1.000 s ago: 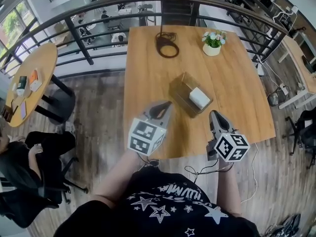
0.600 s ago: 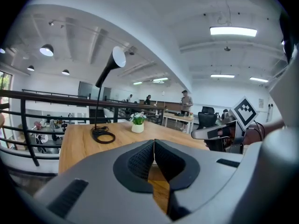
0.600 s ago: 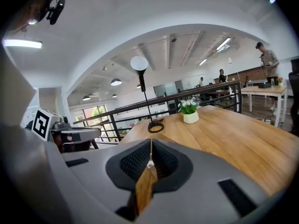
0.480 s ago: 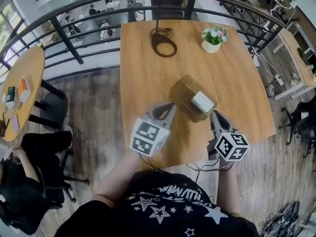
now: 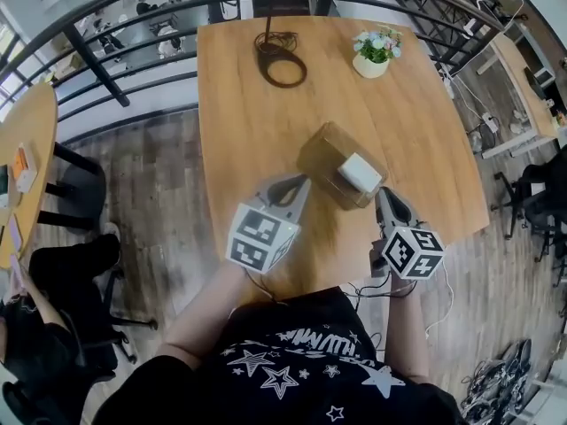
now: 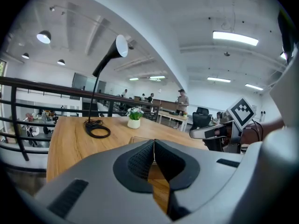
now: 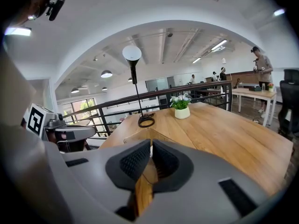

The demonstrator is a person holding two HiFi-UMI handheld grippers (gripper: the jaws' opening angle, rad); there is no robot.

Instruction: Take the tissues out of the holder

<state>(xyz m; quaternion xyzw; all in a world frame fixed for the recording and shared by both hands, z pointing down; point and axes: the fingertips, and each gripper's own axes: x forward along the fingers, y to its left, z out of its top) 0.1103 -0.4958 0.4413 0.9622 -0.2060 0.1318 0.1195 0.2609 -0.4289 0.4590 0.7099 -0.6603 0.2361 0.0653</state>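
A brown wooden tissue holder lies at an angle on the wooden table, with a white wad of tissues sticking out of its near end. My left gripper hovers just left of the holder, jaws shut and empty. My right gripper is just right of the tissue end, also shut and empty. In the left gripper view the shut jaws hide most of the holder. The right gripper view shows the same: shut jaws in front of the holder.
A black lamp base with a coiled cable and a potted flower stand at the table's far end. A metal railing runs behind. A round table is at the left. The table's near edge lies below the grippers.
The head view has drifted, so the table sits a little further left and up in the picture. Both grippers stay shut beside the holder.
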